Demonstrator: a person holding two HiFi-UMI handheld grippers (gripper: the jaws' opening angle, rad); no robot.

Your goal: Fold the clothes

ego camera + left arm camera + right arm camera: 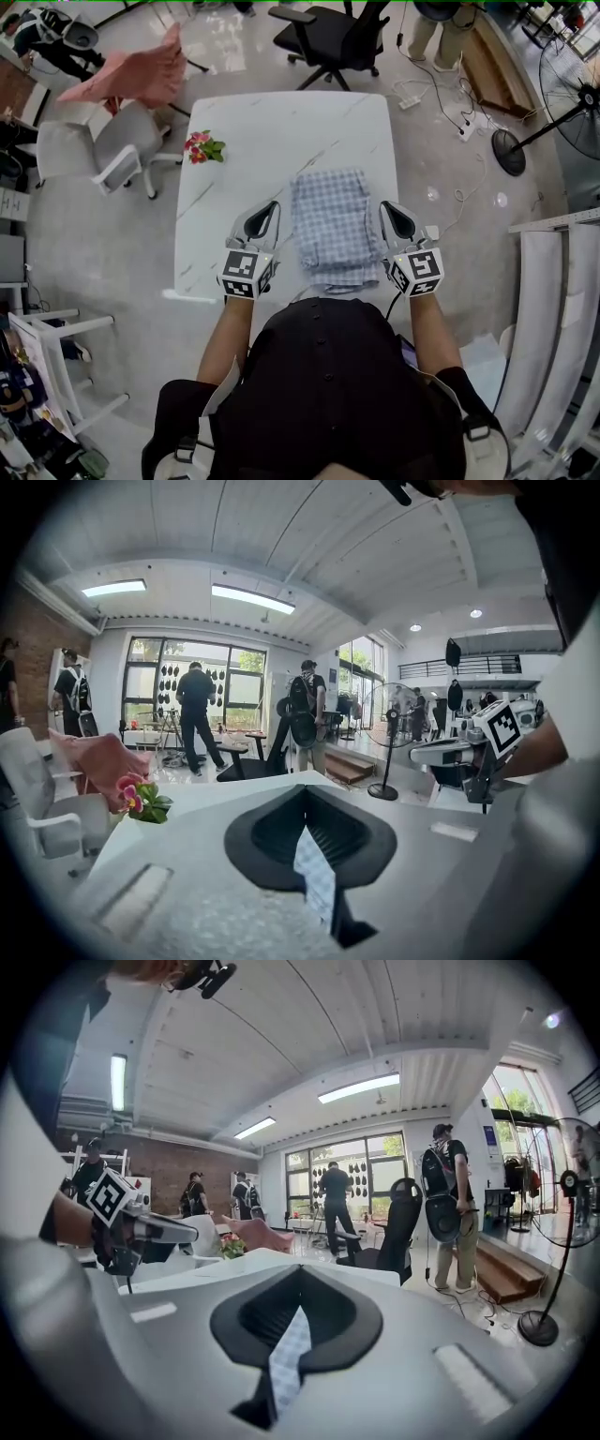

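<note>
Checked cloth (pixel 330 225) on table (pixel 253 141); left gripper (pixel 273 206), right gripper (pixel 385 207) fingers pinching its edge, visible only in gripper views

I am working in a big open studio, half office and half workshop. My white table (pixel 281 122) stands alone on a shiny pale floor (pixel 103 244), with a black office chair (pixel 333 37) beyond it and white chairs (pixel 122 150) off to my left. A pedestal fan (pixel 572 94) stands near a power strip (pixel 466 127), with cables trailing over the floor. Long strip lights (pixel 251 598) run along a white ceiling, and tall windows (pixel 150 682) fill the far wall. One side wall is bare brick (pixel 178 1171). People (pixel 448 1194) with backpacks stand about, and a railed upper gallery (pixel 487 665) overlooks the room.
</note>
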